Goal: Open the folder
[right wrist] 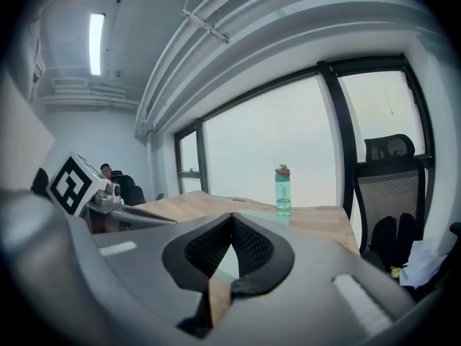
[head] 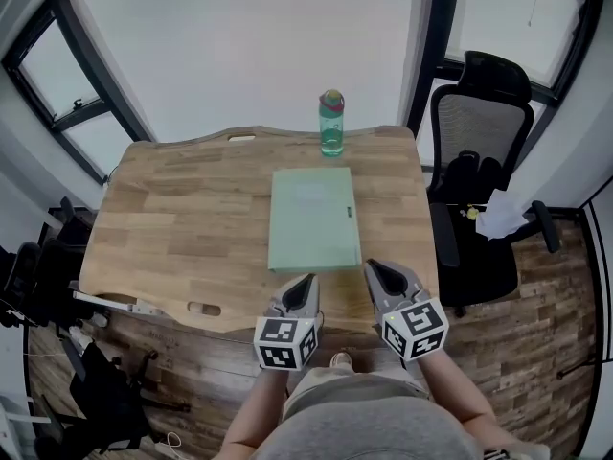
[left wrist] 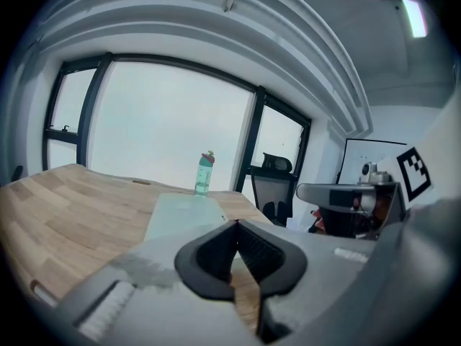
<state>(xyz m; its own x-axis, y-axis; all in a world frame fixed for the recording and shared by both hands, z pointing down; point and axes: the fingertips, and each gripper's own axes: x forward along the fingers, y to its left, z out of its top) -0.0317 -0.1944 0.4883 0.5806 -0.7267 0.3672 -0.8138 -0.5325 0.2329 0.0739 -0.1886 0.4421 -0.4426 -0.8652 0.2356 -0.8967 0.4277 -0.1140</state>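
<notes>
Both forearms come up from 6 o'clock in the head view, and each hand holds its gripper out low over the near edge of the table (head: 163, 228). The left gripper (head: 308, 279) points toward about 1 o'clock and the right gripper (head: 371, 266) toward about 11 o'clock, so the two tips lean in toward each other. Both are tipped a little downward, with the marker cubes nearest the body.

In the left gripper view, the left gripper (left wrist: 236, 224) has its jaws pressed together at the tips with nothing between them. In the right gripper view, the right gripper (right wrist: 231, 215) looks the same, tips meeting and empty.

The folder (head: 311, 218) is pale green and lies flat and closed in the middle of the table. Its long axis runs from 6 to 12 o'clock, straight away from the person, and its short near edge faces the grippers. The left tip sits just short of that near edge. The right tip is just beside the near right corner. Whether either tip touches the folder cannot be told.

A green bottle (head: 331, 123) stands upright at 12 o'clock from the folder, near the far edge. A black chair (head: 476, 166) stands off the table at about 2 o'clock.
</notes>
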